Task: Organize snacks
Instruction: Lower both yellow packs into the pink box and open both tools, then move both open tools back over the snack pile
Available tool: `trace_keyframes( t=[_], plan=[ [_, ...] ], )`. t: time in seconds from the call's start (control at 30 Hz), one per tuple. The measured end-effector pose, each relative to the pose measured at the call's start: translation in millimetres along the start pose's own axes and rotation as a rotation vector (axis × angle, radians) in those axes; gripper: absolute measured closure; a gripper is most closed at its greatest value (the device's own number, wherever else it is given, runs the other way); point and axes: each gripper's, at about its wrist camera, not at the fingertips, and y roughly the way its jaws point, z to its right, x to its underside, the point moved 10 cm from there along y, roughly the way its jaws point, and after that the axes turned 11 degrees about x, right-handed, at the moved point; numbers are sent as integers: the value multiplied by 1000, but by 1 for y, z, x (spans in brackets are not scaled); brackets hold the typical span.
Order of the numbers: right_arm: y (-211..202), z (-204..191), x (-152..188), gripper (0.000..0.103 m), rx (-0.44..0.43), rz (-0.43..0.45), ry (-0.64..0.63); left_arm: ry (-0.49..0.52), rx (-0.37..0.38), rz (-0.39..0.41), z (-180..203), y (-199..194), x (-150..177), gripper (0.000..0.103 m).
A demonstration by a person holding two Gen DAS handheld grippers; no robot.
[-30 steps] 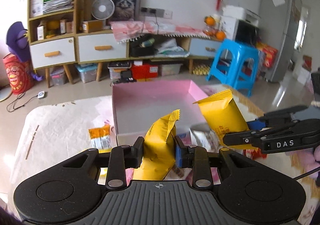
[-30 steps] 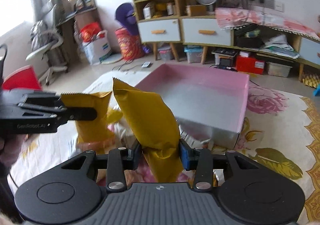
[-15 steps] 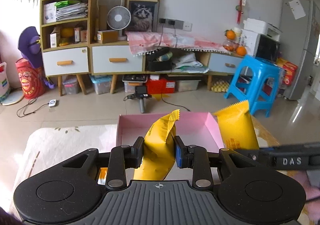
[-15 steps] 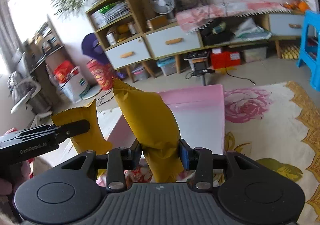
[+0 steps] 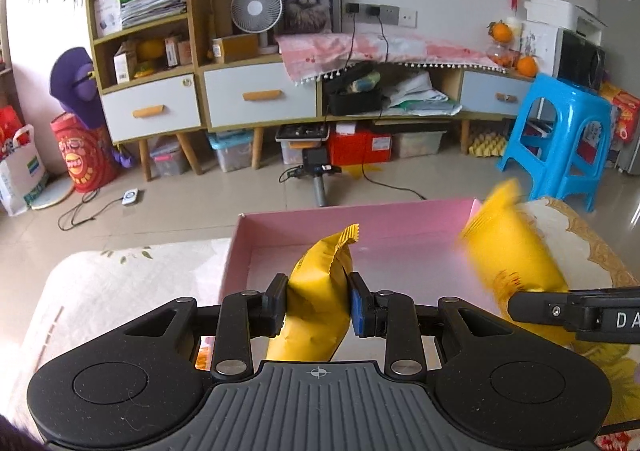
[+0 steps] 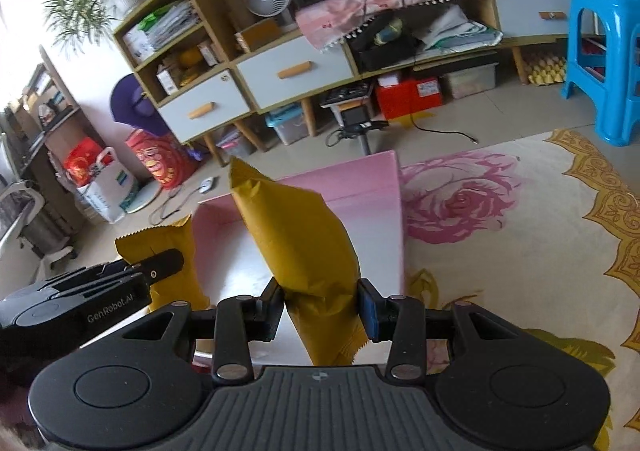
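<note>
My left gripper [image 5: 318, 305] is shut on a yellow snack packet [image 5: 320, 291] that stands upright between its pads, over the near wall of the pink box [image 5: 360, 219]. To the right, the other gripper [image 5: 576, 313] holds a second yellow packet [image 5: 508, 251] above the box's right side. In the right wrist view my right gripper [image 6: 322, 309] is shut on that mustard-yellow packet [image 6: 296, 243] over the pink box [image 6: 372, 187]. The left gripper [image 6: 160, 271] with its packet [image 6: 172, 251] shows at the left.
The box sits on a cream cloth with a pink rose [image 6: 460, 203] and gold border. A small orange packet [image 5: 204, 357] peeks out under my left gripper. Beyond the table lie a tiled floor, a drawer cabinet [image 5: 260, 99] and a blue stool [image 5: 560, 143].
Both grippers have moved forward over the pink box, each keeping its yellow packet. The right gripper has rolled, so its view now tilts. The loose packets near the box's front have dropped out of sight.
</note>
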Motion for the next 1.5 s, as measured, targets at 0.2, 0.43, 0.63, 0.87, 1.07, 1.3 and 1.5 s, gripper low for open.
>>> trace_keyframes(
  t=[0.2, 0.43, 0.63, 0.87, 1.07, 1.3, 1.5],
  plan=[
    [7, 6, -4, 70, 22, -6, 12, 14, -18, 9, 5, 9, -6, 69],
    [-3, 9, -11, 51, 20, 17, 33, -13, 34, 15, 12, 0, -5, 36],
    [-17, 6, -16, 39, 10, 36, 12, -5, 50, 10, 14, -17, -2, 22],
    [-36, 8, -17, 25, 37, 51, -26, -4, 61, -7, 16, -43, 2, 13],
    [-53, 13, -14, 19, 57, 60, -50, -19, 69, -33, 14, -66, 14, 7],
    [-71, 17, -1, 12, 64, 56, -55, -43, 81, -80, 11, -92, 41, 2],
    [-82, 23, 9, 11, 71, 70, -62, -58, 88, -109, 3, -107, 64, 2]
  ],
)
